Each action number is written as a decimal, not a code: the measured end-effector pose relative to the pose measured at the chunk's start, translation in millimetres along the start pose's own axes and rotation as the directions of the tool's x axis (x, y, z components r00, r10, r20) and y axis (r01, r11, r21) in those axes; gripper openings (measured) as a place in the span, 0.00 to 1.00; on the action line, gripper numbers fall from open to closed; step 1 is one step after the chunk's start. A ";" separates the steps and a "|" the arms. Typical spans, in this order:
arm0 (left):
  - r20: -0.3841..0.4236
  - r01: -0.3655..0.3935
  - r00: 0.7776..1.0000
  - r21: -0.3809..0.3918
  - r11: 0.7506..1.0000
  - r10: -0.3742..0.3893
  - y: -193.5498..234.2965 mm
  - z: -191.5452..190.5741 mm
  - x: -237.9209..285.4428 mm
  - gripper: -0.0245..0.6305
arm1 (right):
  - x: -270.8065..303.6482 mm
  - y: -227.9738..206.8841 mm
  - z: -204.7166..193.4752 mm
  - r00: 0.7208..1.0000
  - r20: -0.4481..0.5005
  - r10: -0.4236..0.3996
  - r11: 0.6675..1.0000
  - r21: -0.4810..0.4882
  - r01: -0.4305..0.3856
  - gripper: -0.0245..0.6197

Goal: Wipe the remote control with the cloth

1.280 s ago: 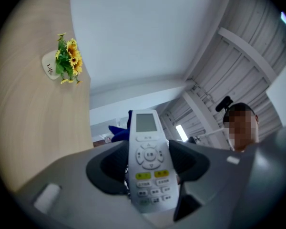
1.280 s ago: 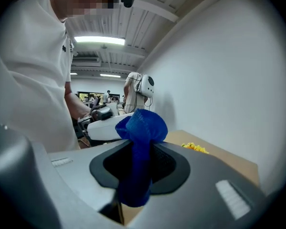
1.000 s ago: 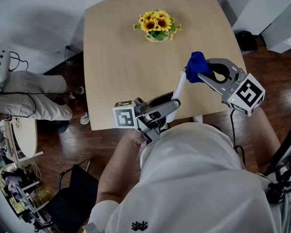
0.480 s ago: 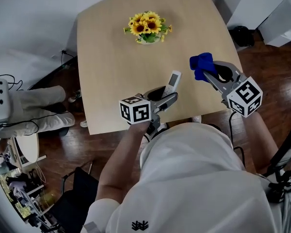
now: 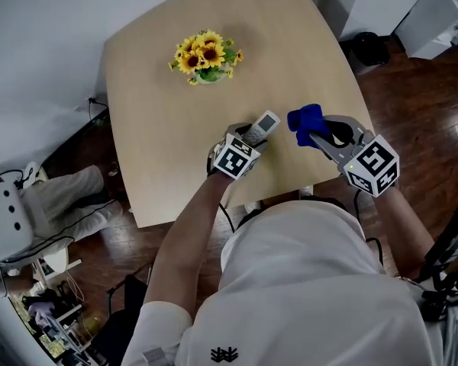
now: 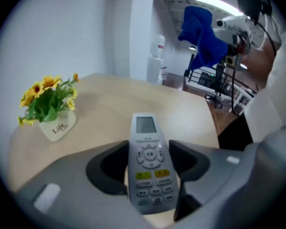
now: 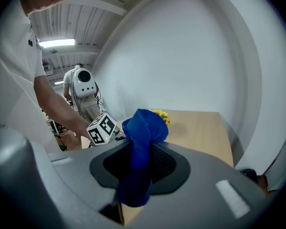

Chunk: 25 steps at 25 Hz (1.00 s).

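Where the remote point(image 6: 147, 147) was: over the table point(image 5: 153, 113), squeezed at its sides by the left gripper point(image 6: 148, 168).
Right gripper point(image 7: 140, 166): shut tight on the blue cloth point(image 7: 144, 125).
Gap: cloth was near the remote, not touching.
Done: both things looked picked up.
To do: all the wiping, it seemed; the cloth had yet to rub the remote.
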State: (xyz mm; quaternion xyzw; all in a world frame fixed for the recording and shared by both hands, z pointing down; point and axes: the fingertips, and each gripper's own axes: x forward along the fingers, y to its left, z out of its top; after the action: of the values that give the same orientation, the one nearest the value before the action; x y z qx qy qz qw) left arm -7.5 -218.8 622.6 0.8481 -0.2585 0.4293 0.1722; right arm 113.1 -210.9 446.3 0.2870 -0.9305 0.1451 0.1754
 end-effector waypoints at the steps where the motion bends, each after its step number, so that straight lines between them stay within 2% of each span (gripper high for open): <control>1: -0.016 -0.005 1.000 0.046 0.999 0.006 0.9 1.0 9.9 0.47 | -6.0 -3.8 -5.7 1.000 -0.007 -0.001 1.000 0.007 0.001 0.19; 4: -0.062 -0.004 0.998 0.148 0.989 0.013 8.9 -0.3 27.8 0.47 | -17.7 -10.4 -18.6 0.999 -0.038 -0.007 1.000 0.027 0.008 0.19; 6: -0.094 0.011 0.996 0.176 0.984 0.006 16.2 -7.0 34.9 0.47 | -23.0 -13.4 -24.2 0.998 -0.058 -0.013 0.999 0.039 0.015 0.18; 16: -0.156 0.033 0.988 0.159 0.987 -0.008 32.5 -30.5 48.7 0.49 | -42.7 -32.1 -40.3 0.996 -0.092 -0.006 0.998 0.067 0.012 0.19; 20: -0.175 0.034 0.985 0.178 0.984 -0.002 31.4 -30.0 47.6 0.50 | -44.7 -32.3 -45.3 0.995 -0.103 0.015 0.998 0.063 -0.009 0.19; 25: -0.175 0.000 0.984 0.213 0.977 0.038 29.2 -24.6 32.0 0.51 | -48.6 -34.3 -42.0 0.996 -0.077 0.041 0.997 0.062 -0.037 0.19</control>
State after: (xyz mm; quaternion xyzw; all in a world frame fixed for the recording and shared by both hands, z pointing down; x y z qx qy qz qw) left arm -24.4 -239.1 664.9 0.8171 -0.2030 0.5304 0.0990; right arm 181.0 -199.0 469.8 0.2681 -0.9235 0.1879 0.2000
